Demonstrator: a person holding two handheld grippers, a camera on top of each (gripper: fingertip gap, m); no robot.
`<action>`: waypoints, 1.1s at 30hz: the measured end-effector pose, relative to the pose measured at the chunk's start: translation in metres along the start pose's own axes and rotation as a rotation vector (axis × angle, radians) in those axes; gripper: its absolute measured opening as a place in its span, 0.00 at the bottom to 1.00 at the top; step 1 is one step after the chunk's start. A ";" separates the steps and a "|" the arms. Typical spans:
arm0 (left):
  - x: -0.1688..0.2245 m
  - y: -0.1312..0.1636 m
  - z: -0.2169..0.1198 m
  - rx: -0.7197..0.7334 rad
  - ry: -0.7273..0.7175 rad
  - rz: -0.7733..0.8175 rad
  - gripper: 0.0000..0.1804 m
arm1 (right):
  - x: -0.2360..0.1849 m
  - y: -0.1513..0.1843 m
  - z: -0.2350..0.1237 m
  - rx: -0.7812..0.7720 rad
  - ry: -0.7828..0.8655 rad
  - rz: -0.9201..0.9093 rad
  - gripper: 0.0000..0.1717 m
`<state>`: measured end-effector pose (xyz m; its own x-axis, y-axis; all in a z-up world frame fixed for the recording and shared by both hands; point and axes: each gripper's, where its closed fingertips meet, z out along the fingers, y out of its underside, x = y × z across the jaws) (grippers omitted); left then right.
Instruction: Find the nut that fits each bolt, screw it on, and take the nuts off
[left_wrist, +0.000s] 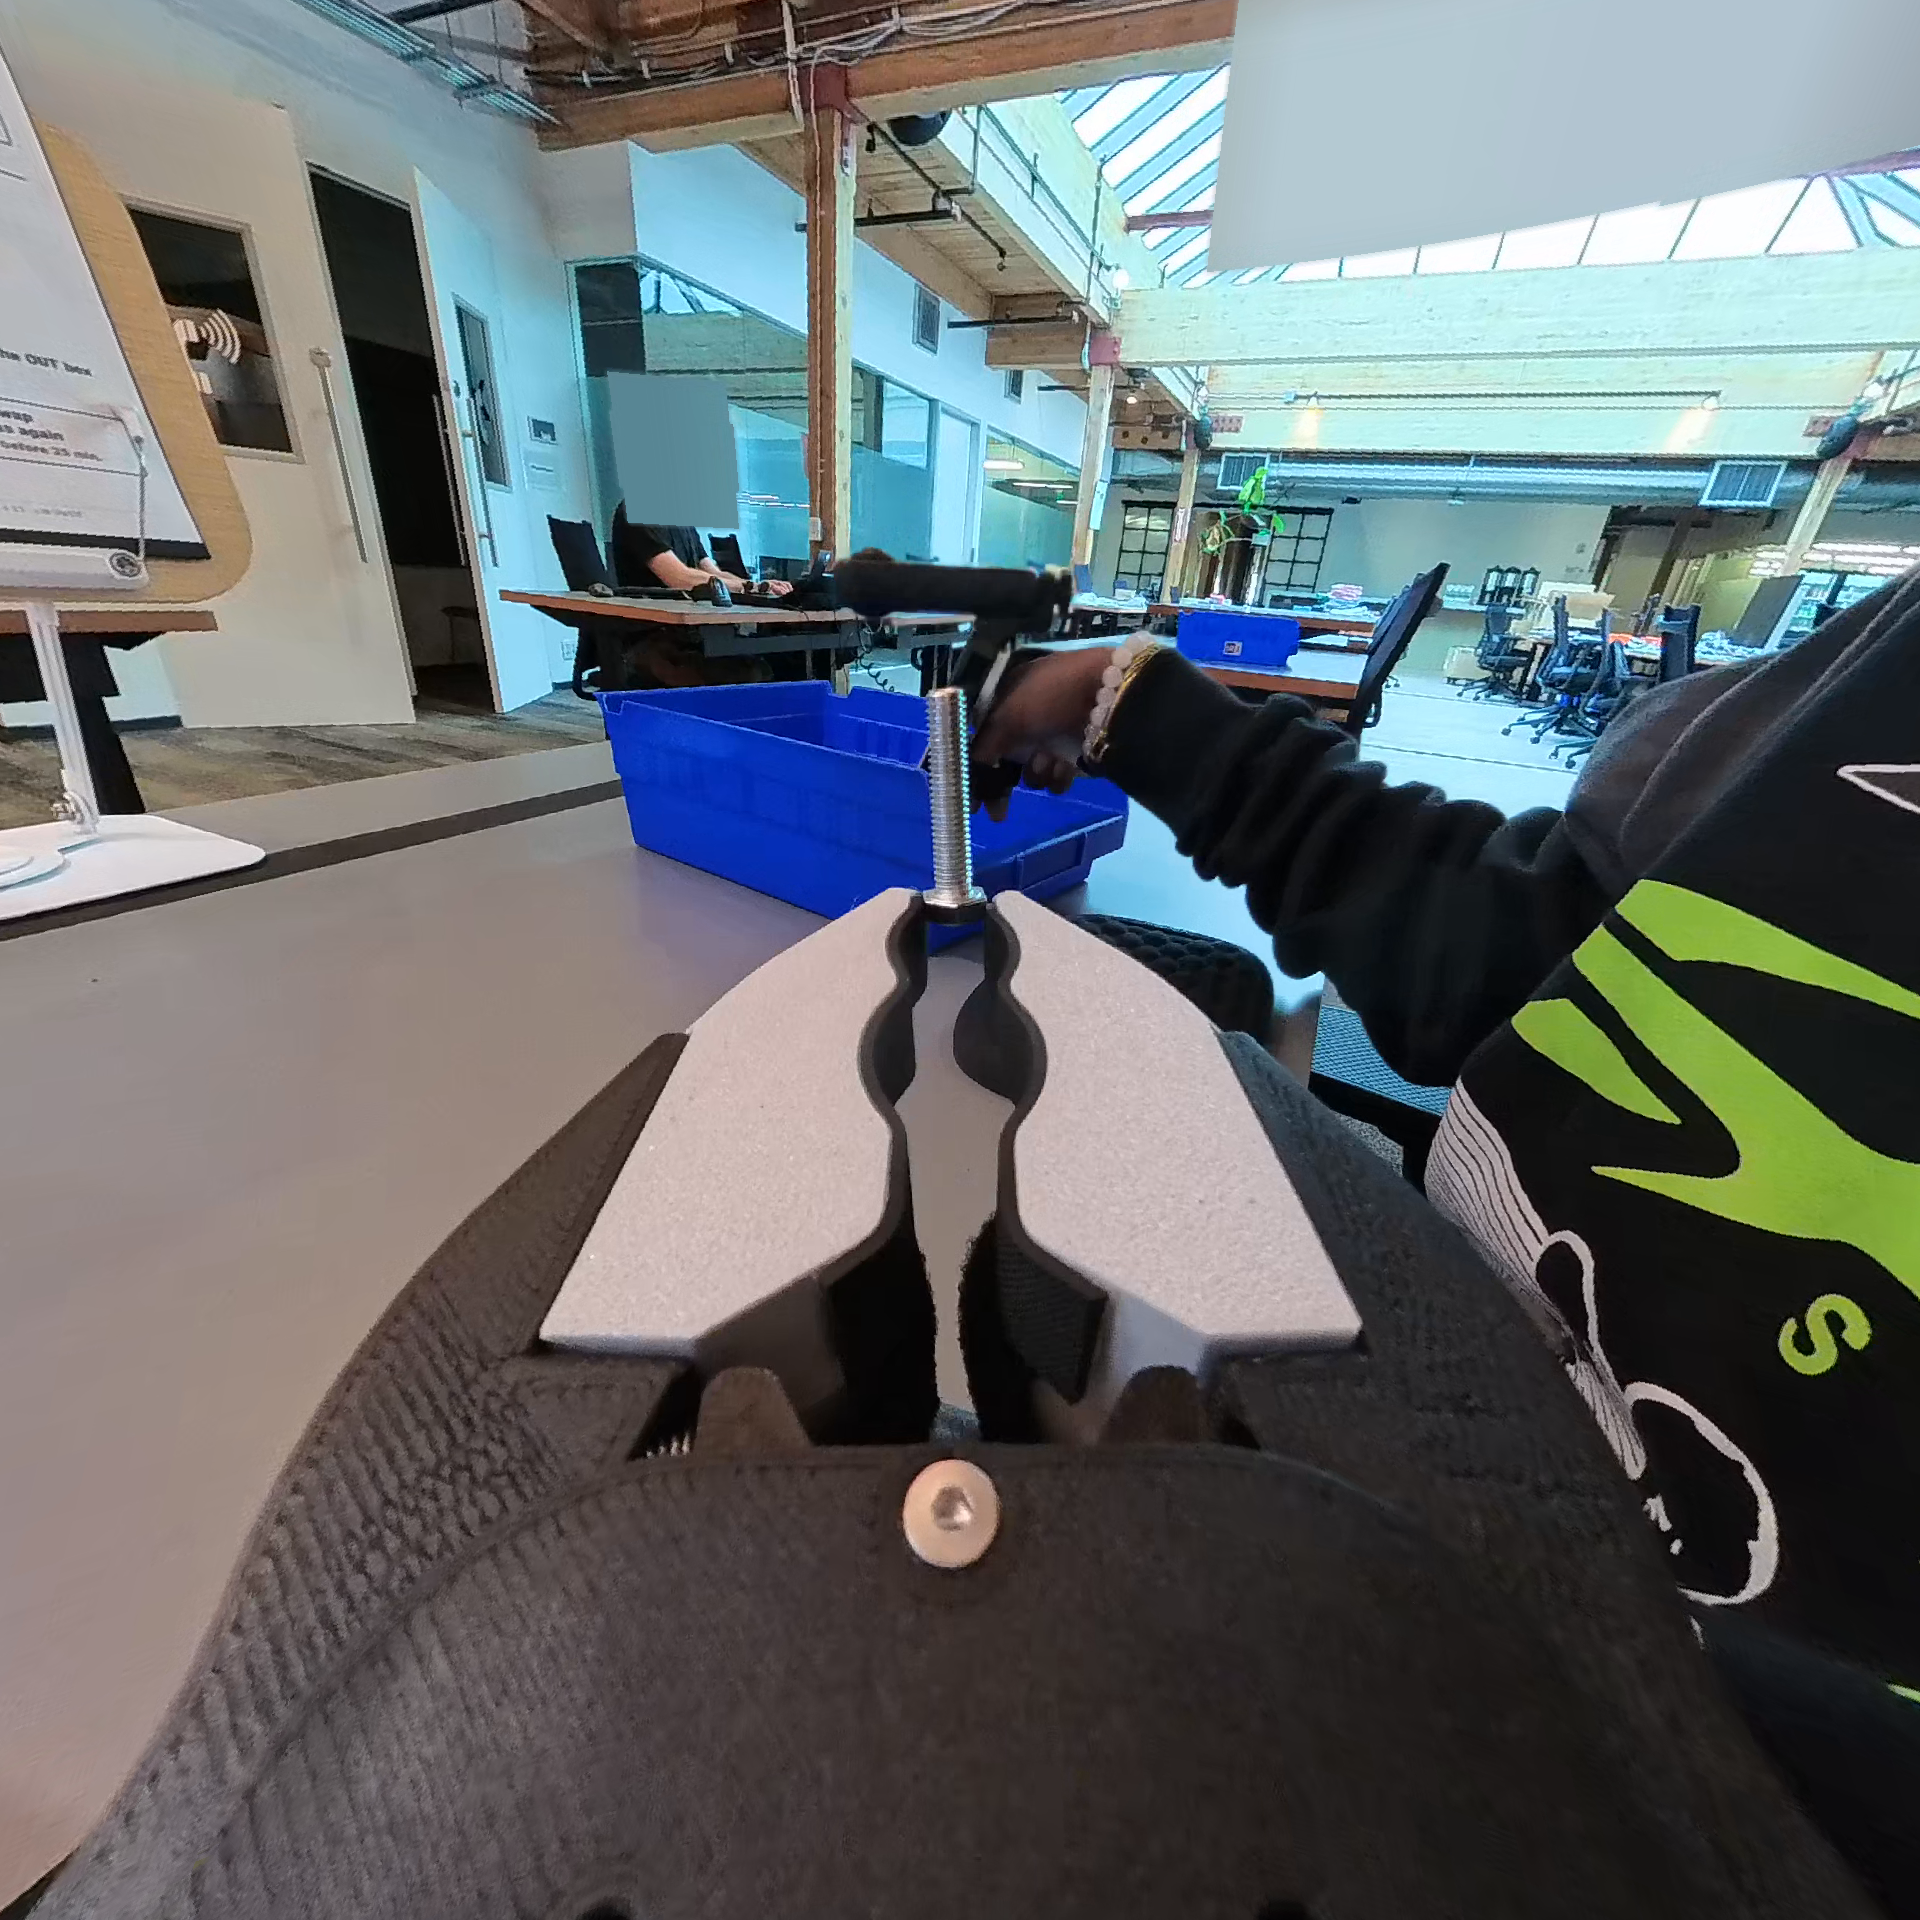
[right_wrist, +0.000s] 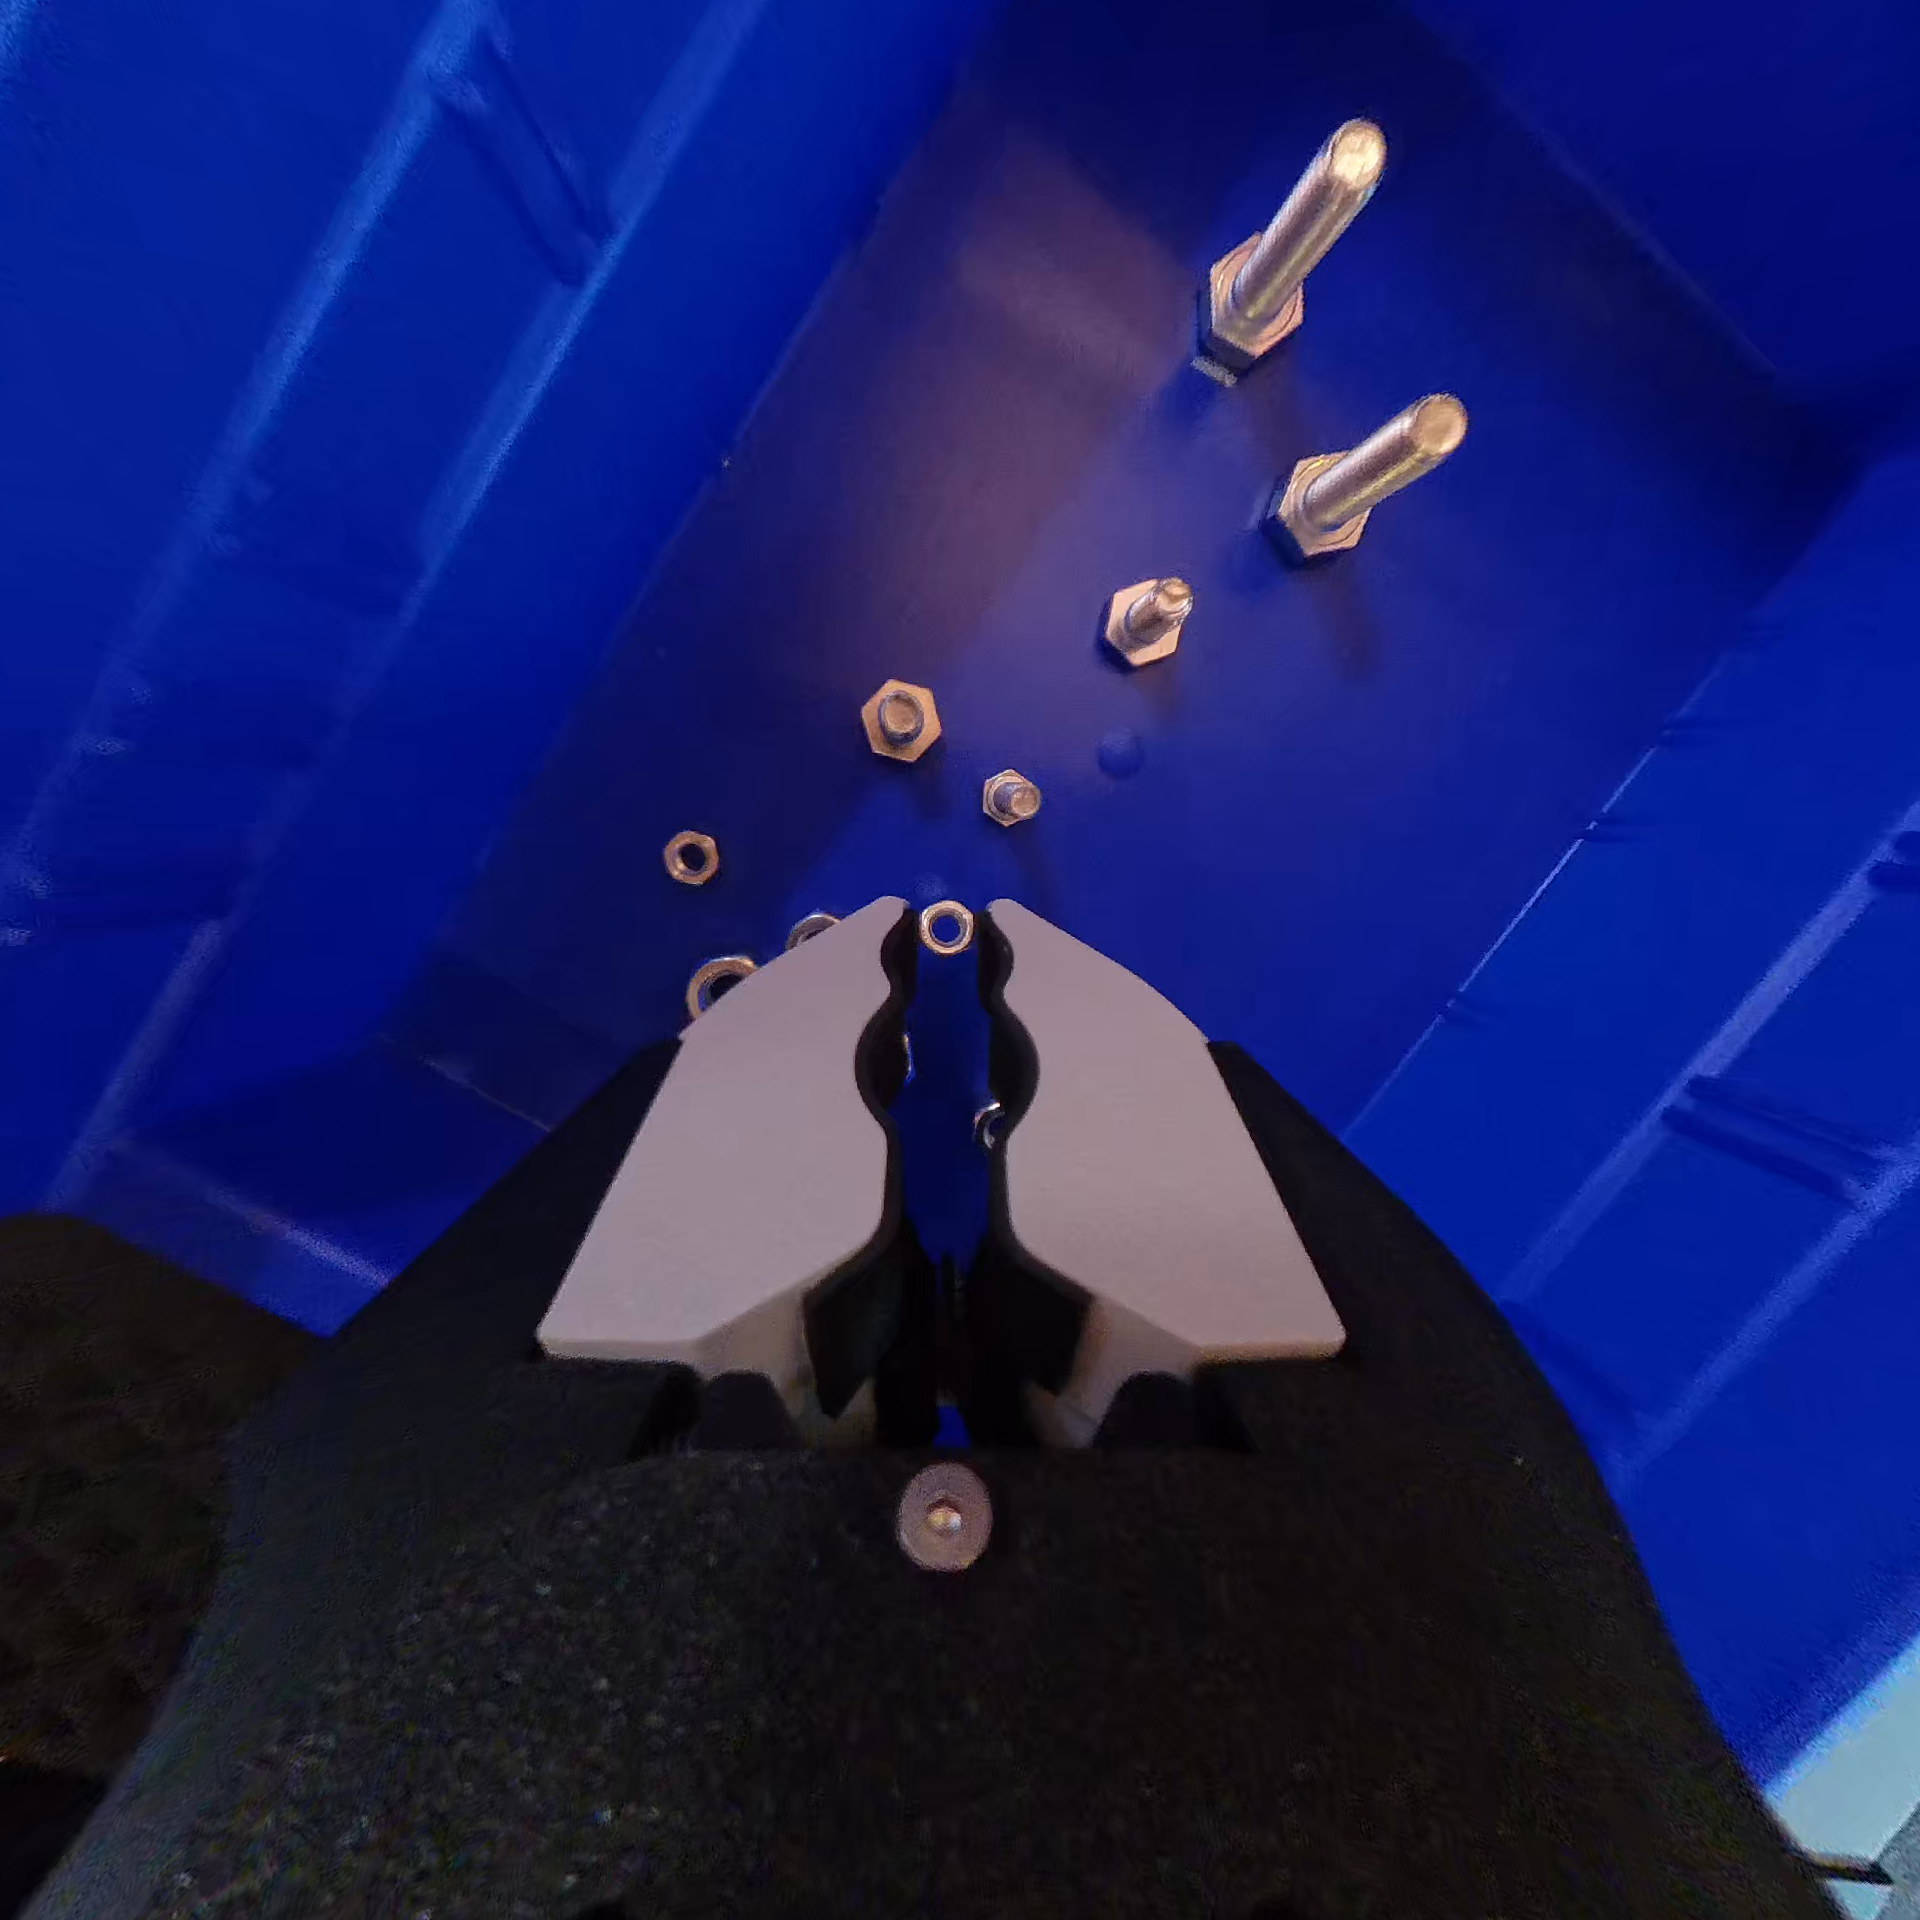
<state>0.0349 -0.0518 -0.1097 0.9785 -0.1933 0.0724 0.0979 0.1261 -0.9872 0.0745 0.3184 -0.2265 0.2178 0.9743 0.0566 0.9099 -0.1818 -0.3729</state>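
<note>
Bolt stood upright, head clamped in left tool; right tool, down in the blue bin, looked closed on a small nut, so matching was underway; next move: lift nut onto the threads.

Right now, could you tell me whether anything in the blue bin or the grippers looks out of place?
Nothing stands out. Silver bolts stand upright in the blue plastic bin, loose nuts lie flat, and the left gripper holds its threaded silver bolt upright by the head.
</note>
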 end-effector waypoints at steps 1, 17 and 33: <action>0.000 0.000 0.000 0.000 0.000 -0.001 0.05 | 0.000 0.001 0.003 -0.010 -0.008 0.003 0.06; -0.003 0.003 0.002 -0.019 -0.009 -0.016 0.05 | -0.087 -0.079 -0.116 0.651 -0.006 -0.208 0.10; 0.000 0.004 0.004 -0.031 -0.006 0.008 0.05 | -0.381 -0.029 -0.168 0.773 -0.957 -0.738 0.10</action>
<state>0.0360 -0.0478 -0.1132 0.9803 -0.1865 0.0653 0.0846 0.0976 -0.9916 0.0248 -0.0701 -0.0819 -0.8110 0.5817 -0.0624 0.2237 0.2097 -0.9518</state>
